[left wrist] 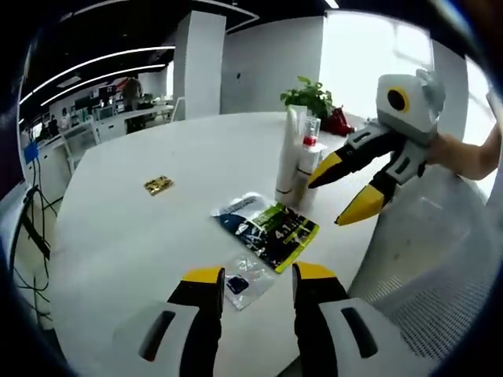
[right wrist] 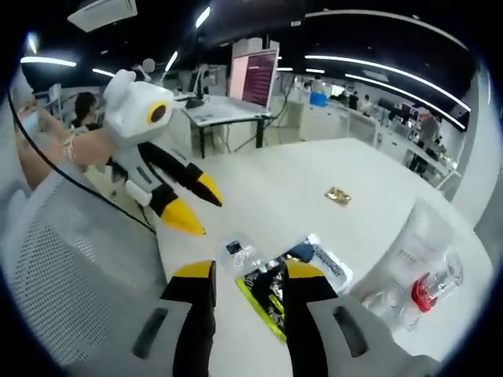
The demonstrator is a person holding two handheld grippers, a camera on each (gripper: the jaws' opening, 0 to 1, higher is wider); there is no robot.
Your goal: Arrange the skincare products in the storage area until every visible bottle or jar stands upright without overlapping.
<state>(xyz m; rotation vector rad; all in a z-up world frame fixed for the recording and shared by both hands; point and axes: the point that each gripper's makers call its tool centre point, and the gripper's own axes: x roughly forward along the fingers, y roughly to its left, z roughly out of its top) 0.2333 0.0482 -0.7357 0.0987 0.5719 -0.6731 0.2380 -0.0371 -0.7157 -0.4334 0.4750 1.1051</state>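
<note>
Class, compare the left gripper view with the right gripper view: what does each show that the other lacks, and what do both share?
Left gripper view alone: a potted plant behind the upright tubes. Right gripper view alone: a monitor on a desk. Both share the white table, the green-and-black packet, the small gold packet, and open tongs: left, right.

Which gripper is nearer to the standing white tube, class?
The right gripper. In the left gripper view its open yellow tips hang just beside the white tube, while the left gripper hangs back, with the green sachet lying between it and the tube.
</note>
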